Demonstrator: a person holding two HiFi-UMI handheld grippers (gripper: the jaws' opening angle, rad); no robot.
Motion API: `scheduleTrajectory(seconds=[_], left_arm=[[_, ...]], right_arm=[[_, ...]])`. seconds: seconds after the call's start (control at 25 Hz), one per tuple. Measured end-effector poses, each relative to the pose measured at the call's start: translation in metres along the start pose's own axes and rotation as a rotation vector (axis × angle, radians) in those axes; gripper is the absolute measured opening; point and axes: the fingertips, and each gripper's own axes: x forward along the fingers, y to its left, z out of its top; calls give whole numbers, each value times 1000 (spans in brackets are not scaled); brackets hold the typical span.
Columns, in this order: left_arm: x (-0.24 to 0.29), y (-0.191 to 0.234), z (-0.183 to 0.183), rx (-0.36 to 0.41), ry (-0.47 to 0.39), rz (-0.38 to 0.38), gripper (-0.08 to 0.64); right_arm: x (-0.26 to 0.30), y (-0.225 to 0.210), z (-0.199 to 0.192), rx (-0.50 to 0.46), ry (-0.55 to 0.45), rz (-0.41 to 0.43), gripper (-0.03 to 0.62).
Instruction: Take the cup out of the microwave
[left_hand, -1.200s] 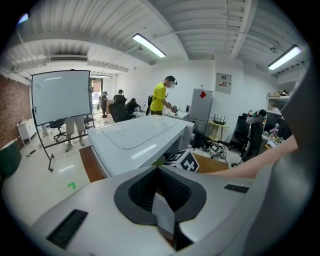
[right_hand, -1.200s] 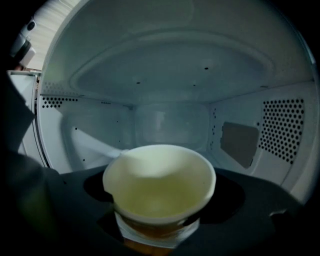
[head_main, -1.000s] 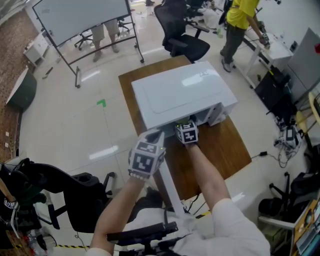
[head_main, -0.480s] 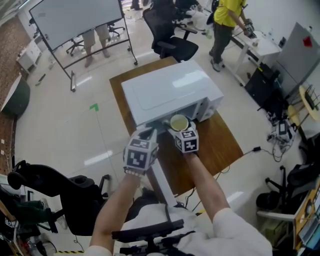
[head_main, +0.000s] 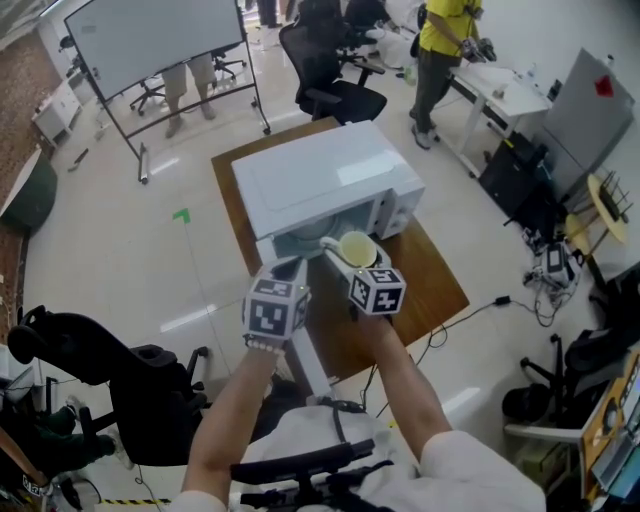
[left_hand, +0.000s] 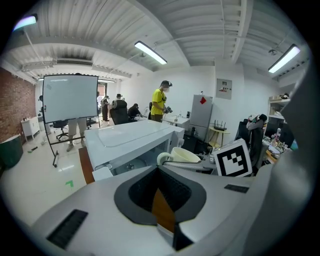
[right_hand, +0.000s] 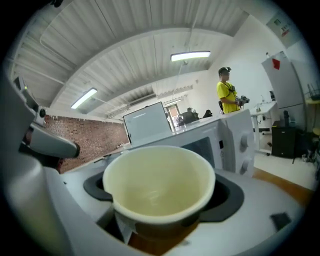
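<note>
A white microwave (head_main: 320, 180) is set on the wooden bench (head_main: 440, 290). Its door (head_main: 312, 365) is swung open toward the person, under the left gripper (head_main: 288, 268), whose fingers are pressed together. The cream cup (head_main: 357, 247), empty, is pinched between the fingers of the right gripper (head_main: 352, 265), just outside the opening.

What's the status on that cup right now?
Right gripper shut on cup, just outside microwave, above table. Left gripper shut, empty. Nothing blocking.
</note>
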Motion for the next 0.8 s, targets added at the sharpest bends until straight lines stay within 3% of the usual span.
scheduleTrajectory(seconds=[0.52, 0.8], left_arm=[[-34, -20, -5, -30, -61, 5, -8], [-75, -38, -19, -17, -92, -55, -8]], right_arm=[[-84, 45, 55, 37, -138, 35, 492], [-146, 73, 60, 56, -207, 6, 492]])
